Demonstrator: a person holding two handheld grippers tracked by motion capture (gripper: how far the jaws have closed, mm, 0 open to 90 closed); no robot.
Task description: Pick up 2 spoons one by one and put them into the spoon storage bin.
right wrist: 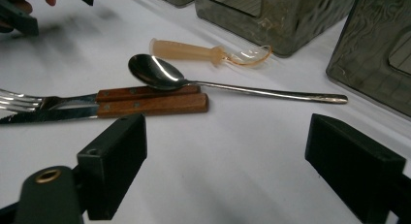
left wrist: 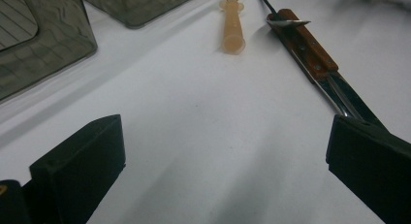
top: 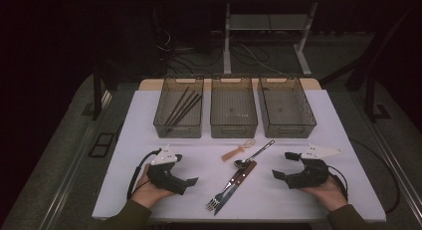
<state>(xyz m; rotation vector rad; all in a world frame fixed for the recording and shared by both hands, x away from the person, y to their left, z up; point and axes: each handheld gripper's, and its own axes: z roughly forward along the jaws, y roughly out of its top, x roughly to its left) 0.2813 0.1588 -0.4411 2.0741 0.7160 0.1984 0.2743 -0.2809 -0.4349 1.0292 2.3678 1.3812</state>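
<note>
Cutlery lies in the middle of the white table (top: 144,120). A fork (top: 215,202) and a knife (top: 225,199) with wooden handles (top: 244,174) lie side by side. A metal spoon (top: 255,155) rests with its bowl on those handles (right wrist: 150,102). Just behind it lies a small clear plastic spoon (top: 239,150) with an orange handle (right wrist: 186,51). My left gripper (top: 185,169) rests left of the cutlery, open and holding nothing (left wrist: 218,156). My right gripper (top: 282,165) sits to the right, also open and holding nothing (right wrist: 225,161), pointing at the spoon (right wrist: 160,72).
Three grey see-through bins stand in a row at the table's far side. The left bin (top: 177,132) holds several dark chopsticks (top: 184,105). Nothing is visible in the middle bin (top: 234,132) or the right bin (top: 293,131). Dark floor and table legs lie beyond.
</note>
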